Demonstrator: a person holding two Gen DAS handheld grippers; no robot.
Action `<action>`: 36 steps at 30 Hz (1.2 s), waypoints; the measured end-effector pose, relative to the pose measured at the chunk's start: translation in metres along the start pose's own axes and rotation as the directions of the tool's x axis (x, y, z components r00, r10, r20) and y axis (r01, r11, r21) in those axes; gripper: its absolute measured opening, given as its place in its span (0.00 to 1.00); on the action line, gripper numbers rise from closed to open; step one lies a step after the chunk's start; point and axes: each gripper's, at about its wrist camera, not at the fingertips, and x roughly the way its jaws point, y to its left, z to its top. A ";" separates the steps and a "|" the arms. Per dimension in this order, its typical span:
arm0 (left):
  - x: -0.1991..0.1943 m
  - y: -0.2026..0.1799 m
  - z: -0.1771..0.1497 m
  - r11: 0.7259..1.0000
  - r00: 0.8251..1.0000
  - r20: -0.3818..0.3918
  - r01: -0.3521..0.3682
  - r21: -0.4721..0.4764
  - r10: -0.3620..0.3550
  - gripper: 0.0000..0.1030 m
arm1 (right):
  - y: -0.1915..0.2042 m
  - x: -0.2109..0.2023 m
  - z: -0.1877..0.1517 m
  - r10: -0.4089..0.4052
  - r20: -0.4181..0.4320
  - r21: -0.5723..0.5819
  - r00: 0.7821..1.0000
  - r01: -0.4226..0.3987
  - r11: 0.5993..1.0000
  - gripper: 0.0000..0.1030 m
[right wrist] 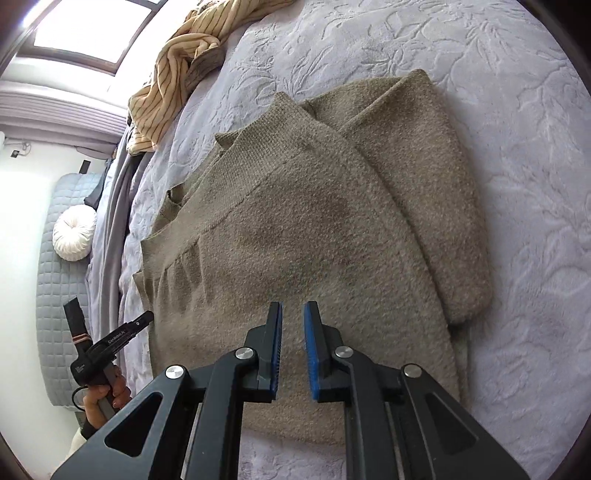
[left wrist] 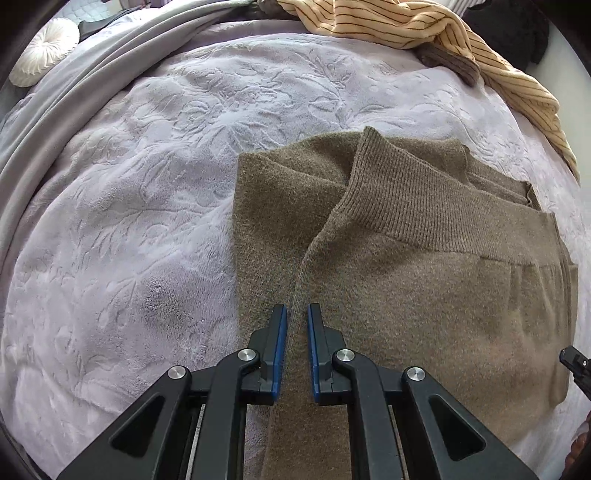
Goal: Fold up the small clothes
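An olive-brown knit sweater [left wrist: 424, 295] lies partly folded on the bed, ribbed hem turned up and one side folded inward. My left gripper [left wrist: 297, 308] hovers just over it, its blue pads [left wrist: 280, 343] drawn close together. A fold ridge of the sweater runs under the gap, and nothing is clearly pinched. My right gripper [right wrist: 293, 306] points down at the sweater [right wrist: 314, 221] near its front edge. Its pads [right wrist: 310, 343] stand a narrow gap apart with nothing between them. A hand holds the left gripper [right wrist: 110, 343] at the sweater's left edge.
The bed has a lilac embossed blanket [left wrist: 147, 184] with a grey sheet [left wrist: 74, 92] along its far side. A striped yellow garment [left wrist: 424, 26] is heaped at the back. A round white cushion [right wrist: 74, 232] rests on a quilted pad beside the bed.
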 end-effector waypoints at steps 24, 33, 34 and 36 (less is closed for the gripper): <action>-0.014 0.036 -0.010 0.985 0.986 -0.086 0.153 0.080 -0.146 0.12 | 0.090 0.060 -0.084 0.004 -0.075 0.066 0.997 0.001 0.998 0.15; -0.019 0.043 -0.013 0.990 0.989 -0.084 0.124 0.064 -0.119 0.12 | 0.110 0.069 -0.091 0.020 -0.097 0.045 0.995 -0.015 0.999 0.39; -0.019 0.045 -0.013 0.990 0.989 -0.079 0.128 0.055 -0.123 0.12 | 0.112 0.070 -0.092 0.026 -0.101 0.042 0.995 -0.022 0.999 0.40; -0.021 0.051 -0.014 0.989 0.987 -0.077 0.142 0.039 -0.138 0.15 | 0.116 0.071 -0.095 0.034 -0.109 0.036 0.994 -0.030 0.999 0.43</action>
